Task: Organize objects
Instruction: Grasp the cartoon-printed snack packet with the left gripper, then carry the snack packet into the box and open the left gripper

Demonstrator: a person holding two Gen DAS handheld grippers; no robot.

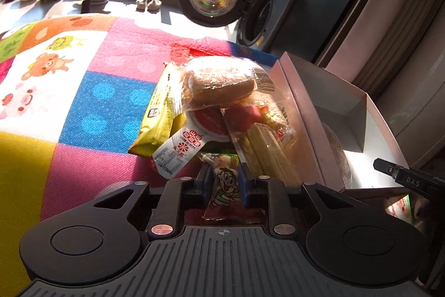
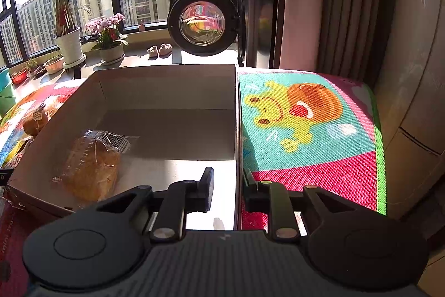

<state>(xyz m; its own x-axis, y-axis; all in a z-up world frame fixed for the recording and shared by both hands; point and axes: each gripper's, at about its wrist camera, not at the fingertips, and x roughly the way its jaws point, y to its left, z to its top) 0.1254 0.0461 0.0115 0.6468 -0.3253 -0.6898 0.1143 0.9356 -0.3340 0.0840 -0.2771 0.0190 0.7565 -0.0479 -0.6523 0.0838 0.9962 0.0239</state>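
Cartoon packet (image 1: pixel 224 187) gripped by left tongs (image 1: pixel 222 180) beside snack pile (image 1: pixel 217 107). Box wall (image 2: pixel 237 130) straddled, seemingly clamped, by right tongs (image 2: pixel 226 188).

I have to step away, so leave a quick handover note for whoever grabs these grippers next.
Left gripper: shut on the cartoon snack packet, low over the play mat.
Right gripper: astride the right wall of the cardboard box, one finger inside, one outside; looks like it steadies the box.
Done: one wrapped bread lies in the box.
Left: the snack pile beside the box, then the held packet. Probably drop that packet in first.
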